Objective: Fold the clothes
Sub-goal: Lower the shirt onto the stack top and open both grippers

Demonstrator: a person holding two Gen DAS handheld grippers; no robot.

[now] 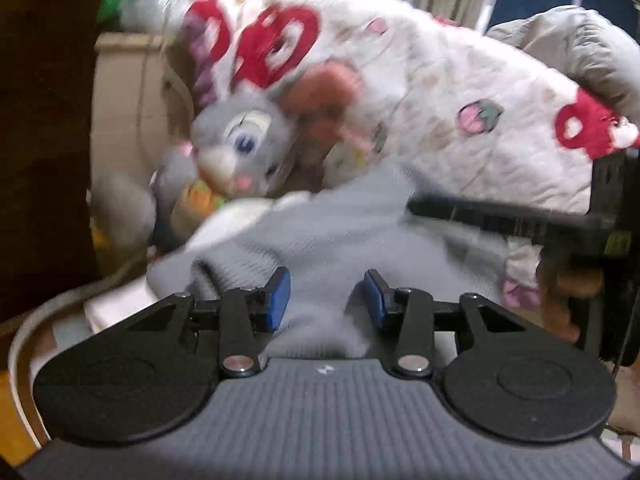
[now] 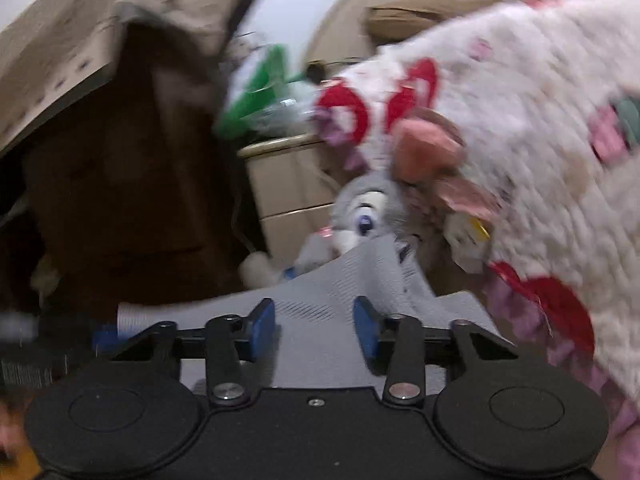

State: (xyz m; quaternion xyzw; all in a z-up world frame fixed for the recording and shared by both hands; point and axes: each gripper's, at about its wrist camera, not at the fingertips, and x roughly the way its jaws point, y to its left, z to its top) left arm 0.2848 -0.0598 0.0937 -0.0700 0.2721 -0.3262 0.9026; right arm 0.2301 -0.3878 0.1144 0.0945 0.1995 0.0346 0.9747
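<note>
A light grey ribbed garment lies spread in front of both tools, and the picture is blurred. My left gripper stands open, its blue pads apart, with grey cloth running through the gap and neither pad pressing on it. In the right wrist view the same garment stretches flat under my right gripper. That gripper is open too, and cloth shows between its blue pads. A black arm of the right tool reaches in over the garment from the right edge of the left wrist view.
A grey plush rabbit lies just beyond the garment, against a white quilt with red prints. A beige bedside cabinet stands behind, with green and clear clutter on top. Dark furniture fills the left side.
</note>
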